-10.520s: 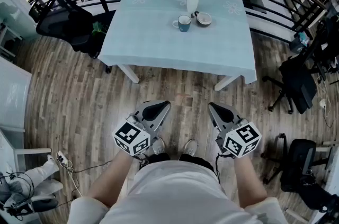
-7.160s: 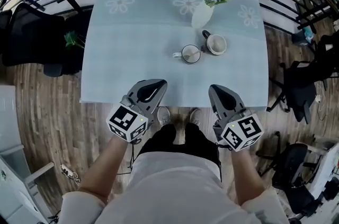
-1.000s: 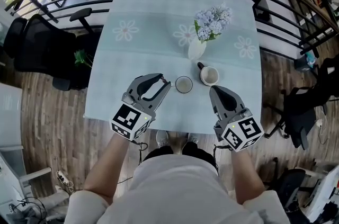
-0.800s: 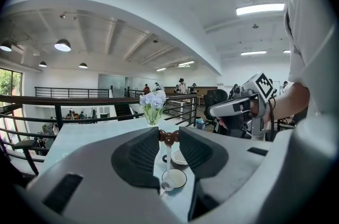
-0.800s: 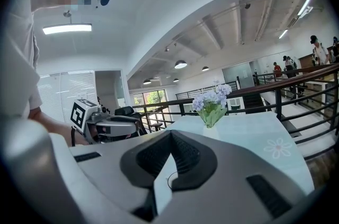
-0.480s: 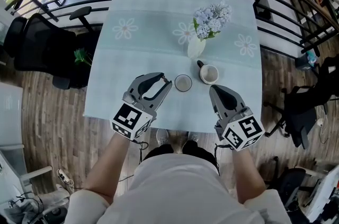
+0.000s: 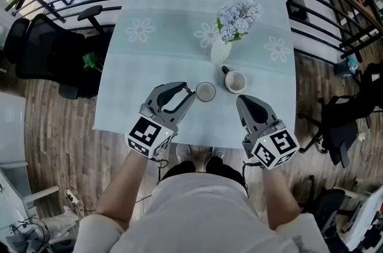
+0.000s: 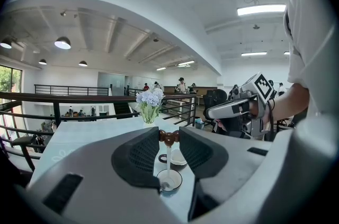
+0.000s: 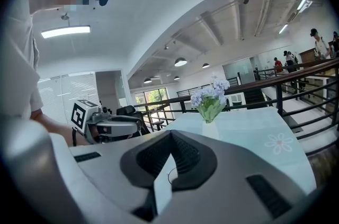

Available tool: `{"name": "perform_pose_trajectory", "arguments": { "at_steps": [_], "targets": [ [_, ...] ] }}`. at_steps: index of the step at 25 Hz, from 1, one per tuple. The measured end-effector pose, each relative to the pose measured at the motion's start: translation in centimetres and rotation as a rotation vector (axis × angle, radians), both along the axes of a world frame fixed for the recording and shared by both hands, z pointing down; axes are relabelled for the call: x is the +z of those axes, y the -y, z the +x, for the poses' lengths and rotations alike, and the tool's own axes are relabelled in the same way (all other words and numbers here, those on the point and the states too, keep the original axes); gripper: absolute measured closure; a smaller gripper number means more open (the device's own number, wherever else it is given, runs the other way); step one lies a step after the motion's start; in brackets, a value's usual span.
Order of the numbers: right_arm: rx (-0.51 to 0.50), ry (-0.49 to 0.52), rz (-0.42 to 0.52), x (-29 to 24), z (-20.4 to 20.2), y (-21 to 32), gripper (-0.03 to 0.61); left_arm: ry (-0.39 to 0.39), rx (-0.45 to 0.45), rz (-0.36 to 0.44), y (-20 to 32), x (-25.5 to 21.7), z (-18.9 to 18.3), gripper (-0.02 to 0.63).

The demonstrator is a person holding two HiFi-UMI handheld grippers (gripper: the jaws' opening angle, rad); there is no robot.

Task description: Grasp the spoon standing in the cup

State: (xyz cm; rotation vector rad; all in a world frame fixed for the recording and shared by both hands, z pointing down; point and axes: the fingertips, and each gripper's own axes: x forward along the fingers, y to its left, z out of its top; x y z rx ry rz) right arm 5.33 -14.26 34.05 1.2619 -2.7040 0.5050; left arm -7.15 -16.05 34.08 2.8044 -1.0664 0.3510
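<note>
Left gripper view: left gripper (image 8: 169, 136) jaws pinch the brown-knobbed white spoon (image 8: 169, 158) standing in the blue ceramic cup (image 8: 170, 181), so the grasp looks complete.

A worktop (image 7: 137, 111) covered by a pale floral cloth (image 7: 173, 6) is shown; a flower vase (image 7: 220, 52), a cup (image 7: 205, 91) and a second cup (image 7: 236, 82) are set on it.

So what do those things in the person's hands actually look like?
Each is a grey handheld tool: the left gripper and the right gripper both have two curved jaws lined with black ribbed pads. At the back, each carries a white cube printed with black square markers. The person wears a white short-sleeved shirt.
</note>
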Motion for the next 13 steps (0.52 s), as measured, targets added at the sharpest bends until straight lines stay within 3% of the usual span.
{"name": "perform_pose_trajectory", "arguments": {
  "at_steps": [13],
  "targets": [
    [0.002, 0.009, -0.016, 0.47, 0.34, -0.32, 0.565, 0.002, -0.006, -0.005, -0.45, 0.12, 0.38, 0.483]
  ]
}}
